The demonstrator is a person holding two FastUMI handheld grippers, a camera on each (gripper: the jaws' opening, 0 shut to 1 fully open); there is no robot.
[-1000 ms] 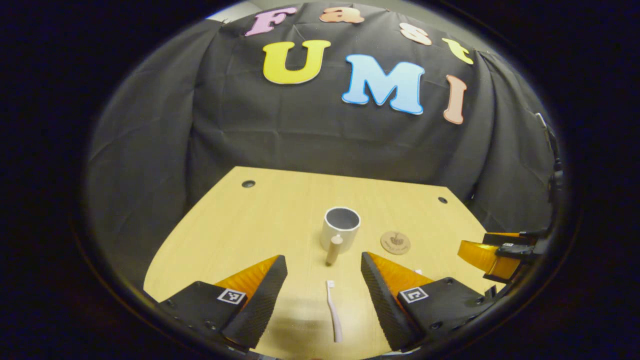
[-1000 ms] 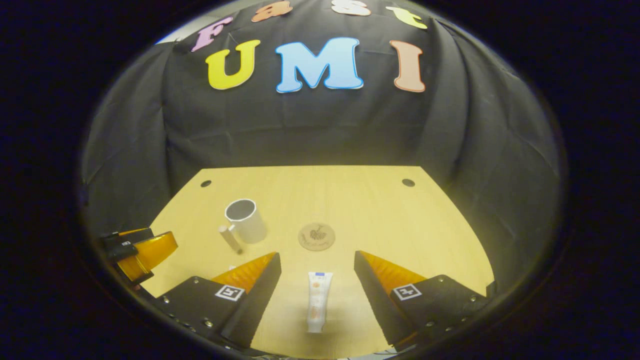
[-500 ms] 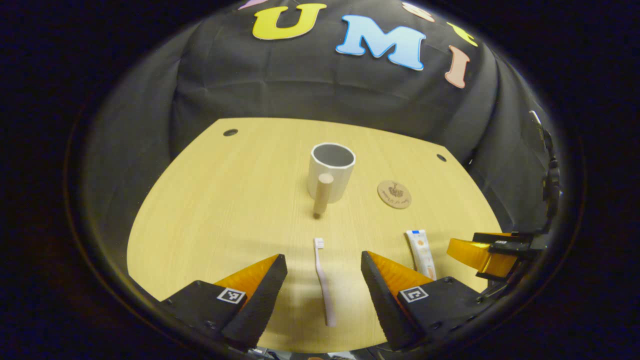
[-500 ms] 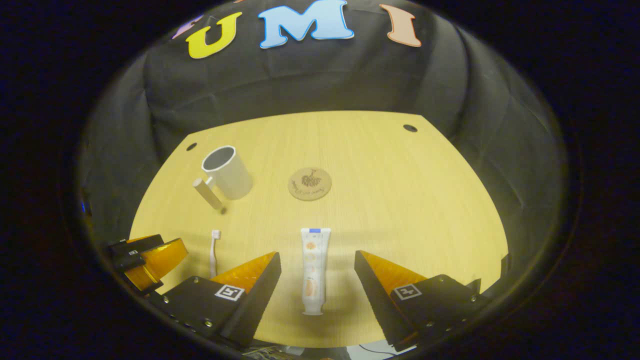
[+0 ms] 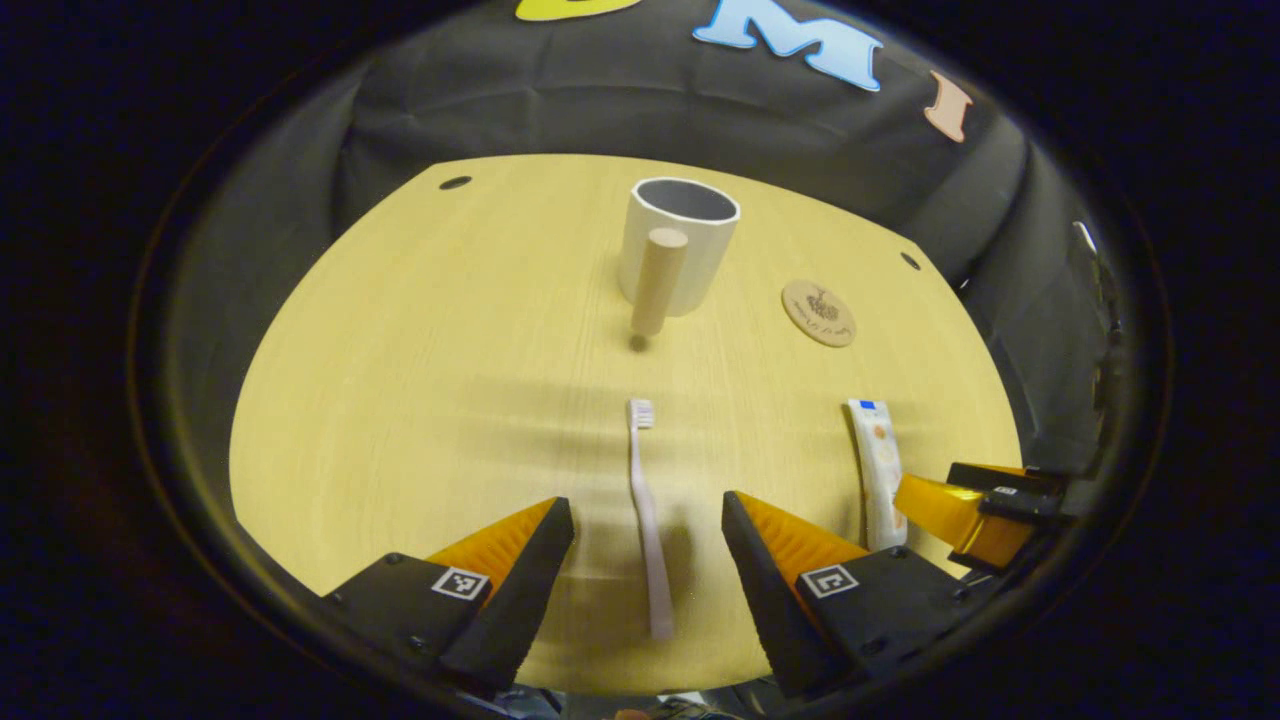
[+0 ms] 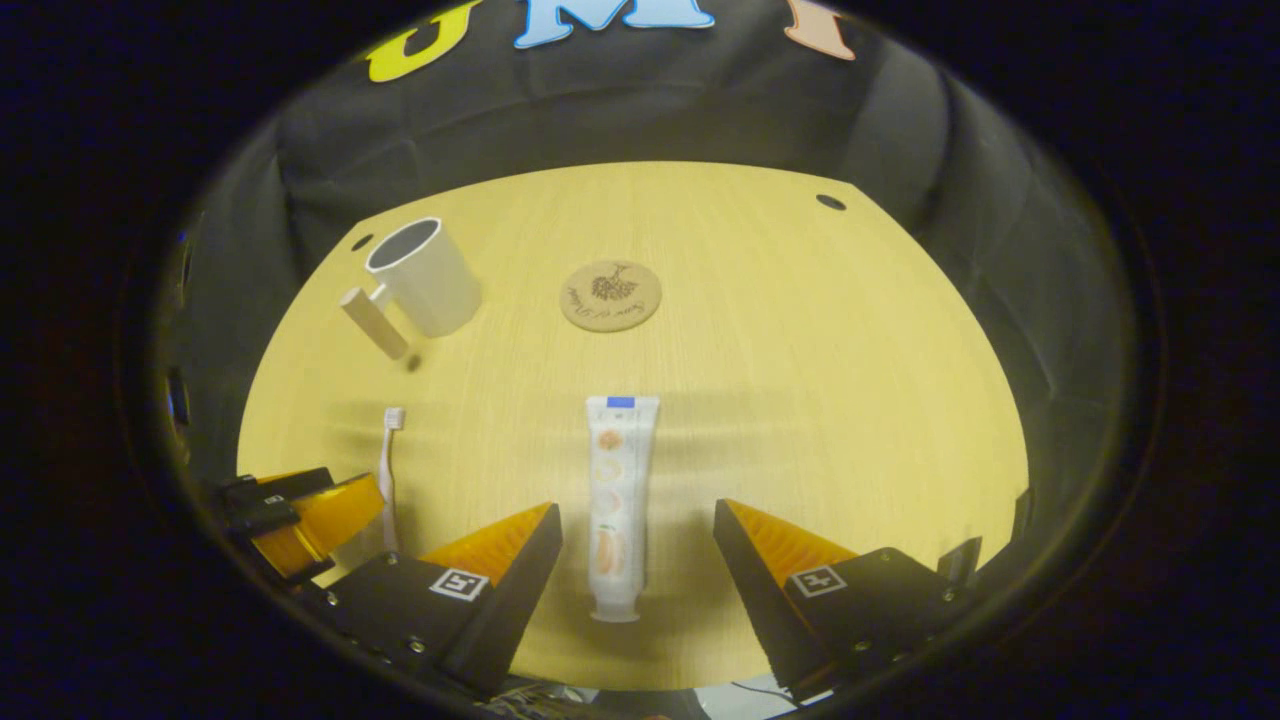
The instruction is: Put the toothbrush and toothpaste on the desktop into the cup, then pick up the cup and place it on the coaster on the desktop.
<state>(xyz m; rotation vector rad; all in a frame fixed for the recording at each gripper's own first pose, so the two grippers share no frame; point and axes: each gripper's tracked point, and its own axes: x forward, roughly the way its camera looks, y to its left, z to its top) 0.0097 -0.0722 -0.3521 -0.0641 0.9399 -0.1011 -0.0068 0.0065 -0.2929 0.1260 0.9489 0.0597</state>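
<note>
Both grippers dropped closer over last second. Left gripper [image 5: 648,515] fingers spread, straddling toothbrush [image 5: 646,510] flat on counter [image 5: 420,380]. Right gripper [image 6: 637,520] fingers spread around toothpaste [image 6: 612,500]. Cup [image 5: 678,245] empty, beside coaster [image 5: 819,313]. Double grab looks next.

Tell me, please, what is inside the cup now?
The cup looks empty near its rim: only a dark inner wall shows. Its bottom is hidden by the cup's own wall. The toothbrush and toothpaste lie on the desktop.
</note>
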